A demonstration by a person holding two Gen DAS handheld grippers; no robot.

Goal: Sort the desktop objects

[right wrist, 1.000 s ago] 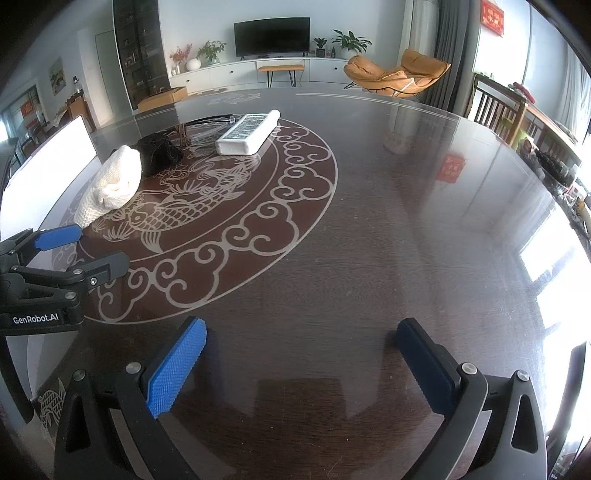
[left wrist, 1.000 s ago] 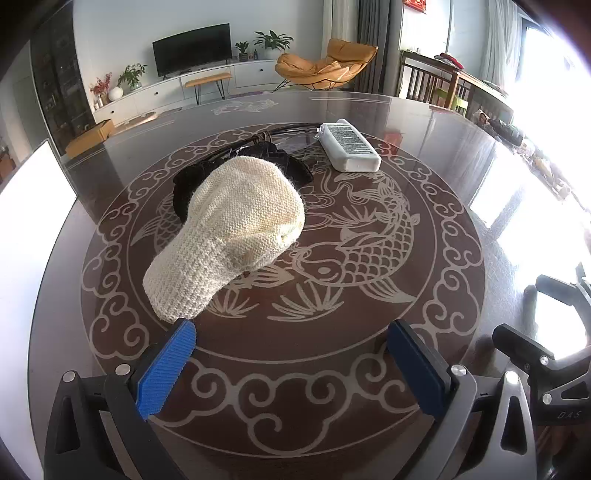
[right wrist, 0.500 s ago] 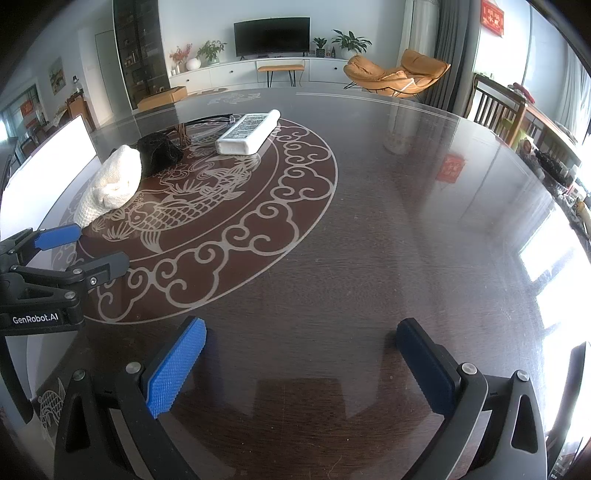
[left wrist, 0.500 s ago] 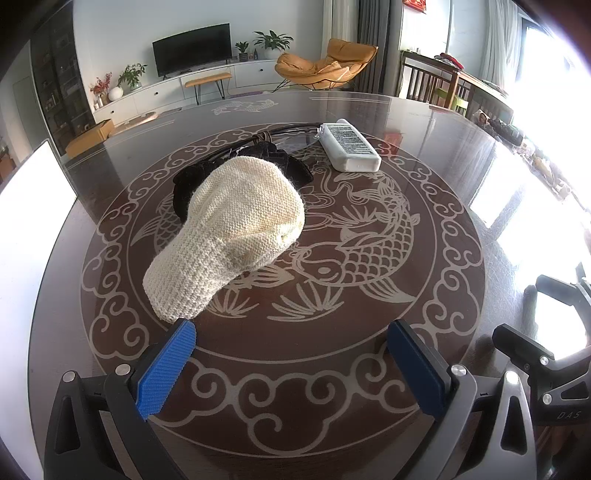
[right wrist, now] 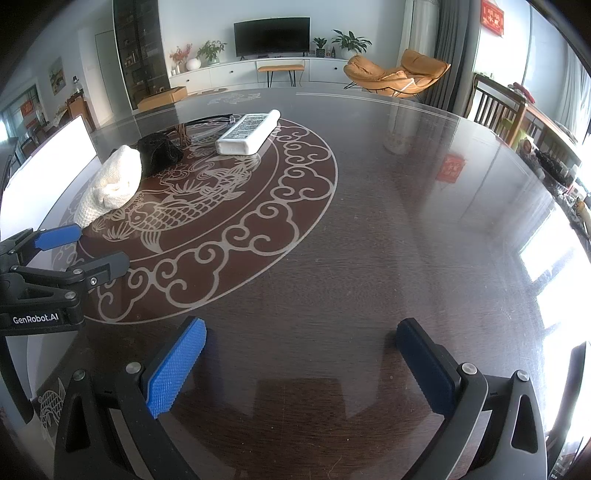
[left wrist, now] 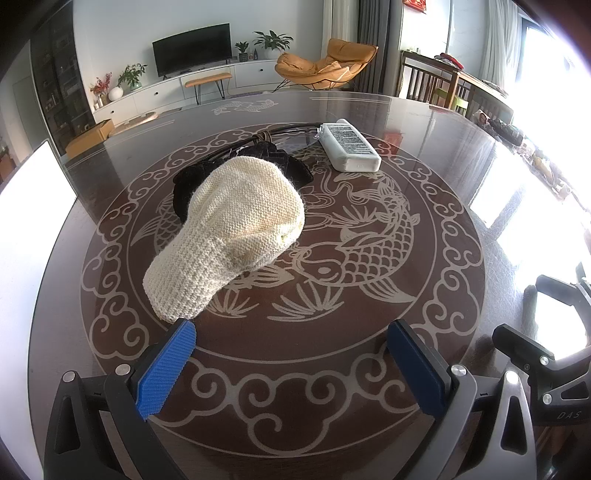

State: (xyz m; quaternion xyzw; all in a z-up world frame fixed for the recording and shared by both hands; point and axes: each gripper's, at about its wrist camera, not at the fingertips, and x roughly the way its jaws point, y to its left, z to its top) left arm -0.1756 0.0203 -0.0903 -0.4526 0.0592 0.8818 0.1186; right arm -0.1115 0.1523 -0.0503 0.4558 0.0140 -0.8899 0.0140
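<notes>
A cream knitted hat (left wrist: 232,232) lies on the dark round table (left wrist: 443,155), its brim close in front of my left gripper (left wrist: 291,336), which stands open and holds nothing. Behind the hat sits a black fabric item (left wrist: 284,162), partly hidden, with dark cables (left wrist: 280,131) and a white power strip (left wrist: 349,146) farther back. In the right wrist view the hat (right wrist: 114,182), the black item (right wrist: 159,151) and the power strip (right wrist: 245,133) lie far left. My right gripper (right wrist: 301,343) is open over bare tabletop, and the left gripper (right wrist: 86,245) shows at its left.
A white panel (left wrist: 22,229) stands along the table's left edge. The table carries a fish and cloud inlay (left wrist: 354,254). Wooden chairs (right wrist: 495,107) stand at the far right. A living room with a television (right wrist: 271,35) and an orange lounge chair (right wrist: 397,74) lies beyond.
</notes>
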